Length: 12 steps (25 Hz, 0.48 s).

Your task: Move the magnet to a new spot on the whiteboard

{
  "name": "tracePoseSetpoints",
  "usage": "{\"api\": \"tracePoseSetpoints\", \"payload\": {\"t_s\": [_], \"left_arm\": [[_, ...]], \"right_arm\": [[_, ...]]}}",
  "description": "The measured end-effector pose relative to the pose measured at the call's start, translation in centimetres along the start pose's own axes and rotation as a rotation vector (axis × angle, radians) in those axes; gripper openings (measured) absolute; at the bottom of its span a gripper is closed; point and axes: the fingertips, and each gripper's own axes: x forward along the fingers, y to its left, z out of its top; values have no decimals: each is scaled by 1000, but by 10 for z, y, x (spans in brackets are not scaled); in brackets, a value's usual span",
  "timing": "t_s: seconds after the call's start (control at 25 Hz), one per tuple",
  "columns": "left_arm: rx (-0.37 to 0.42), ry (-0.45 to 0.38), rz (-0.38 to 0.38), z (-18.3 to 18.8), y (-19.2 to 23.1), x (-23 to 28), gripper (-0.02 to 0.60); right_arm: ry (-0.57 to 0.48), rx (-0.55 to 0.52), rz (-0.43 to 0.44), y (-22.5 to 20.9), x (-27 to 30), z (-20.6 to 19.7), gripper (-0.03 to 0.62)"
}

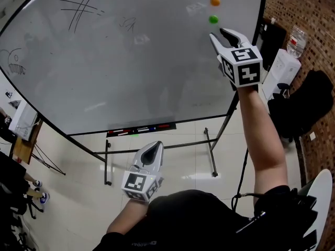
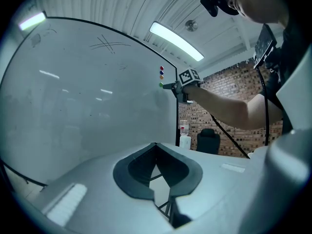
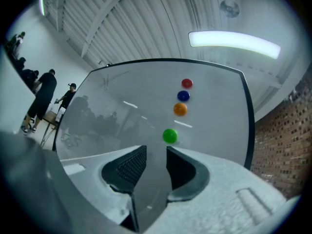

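Along the right side of the whiteboard (image 1: 131,77) runs a column of round magnets. In the right gripper view they read red (image 3: 186,84), blue (image 3: 183,96), orange (image 3: 180,109) and green (image 3: 169,136) from the top. My right gripper (image 1: 220,34) is raised level at the board, just below the green magnet (image 1: 213,19). It is open with nothing between its jaws, and the green magnet sits just beyond the tips of the right gripper (image 3: 156,149). My left gripper (image 1: 152,149) hangs low near my body, shut and empty, its tips meeting in the left gripper view (image 2: 155,144).
A marker tray (image 1: 141,129) runs along the board's lower edge over the stand's legs (image 1: 212,156). Pen sketches (image 1: 81,7) mark the board's upper left. A brick wall, a white water dispenser (image 1: 282,69) and a black chair (image 1: 301,109) stand to the right. People (image 3: 41,101) stand far left.
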Motion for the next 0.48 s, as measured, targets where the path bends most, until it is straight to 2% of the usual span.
{"api": "tracePoseSetpoints", "payload": {"t_s": [0.04,0.12,0.28,0.48], "left_arm": [[-1,3,3,-1,1,1,15],[-5,9,11,-5,3,3,15],[-12,33,31,-20,6,4,15],[-18,57,75,-25,13,0,15]], "right_arm": [[-7,19,28,9,-6,-5,98],[-14,48,88,31,-22,-21,3],[-22,94,225,92,-66,-65,3],[7,353,446,174,-120,-122,3]]}}
